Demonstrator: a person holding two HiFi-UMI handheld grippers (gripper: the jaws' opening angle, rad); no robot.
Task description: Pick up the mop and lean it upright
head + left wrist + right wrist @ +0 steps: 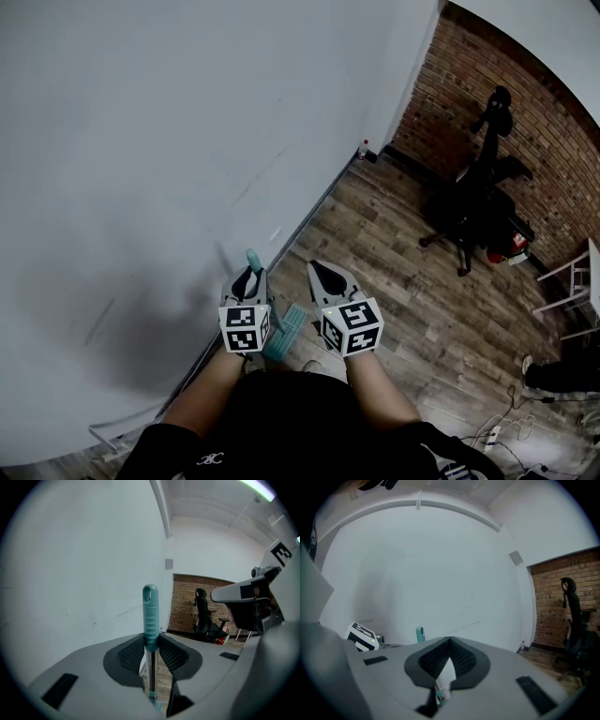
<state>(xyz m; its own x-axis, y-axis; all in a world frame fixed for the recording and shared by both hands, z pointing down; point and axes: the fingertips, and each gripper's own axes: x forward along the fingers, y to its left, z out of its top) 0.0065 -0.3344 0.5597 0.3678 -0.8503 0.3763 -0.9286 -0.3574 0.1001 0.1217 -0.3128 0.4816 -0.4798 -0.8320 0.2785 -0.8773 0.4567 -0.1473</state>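
Mop [150, 616] is held upright by its handle close to the white wall [141, 187], with the teal ribbed grip and its hanging loop standing above the jaws. The left gripper [151, 637] is clamped on that handle, a pad pressed against each side at the lower end of the teal grip. The flat teal mop head [286, 333] is seen far below, over the wooden floor [403, 272] near the foot of the wall; whether it rests on the floor cannot be told. The right gripper [450, 641] is kept just beside the left one, its jaw tips brought together with nothing between them. An office chair [464, 211] is seen well apart, before the brick wall [506, 122].
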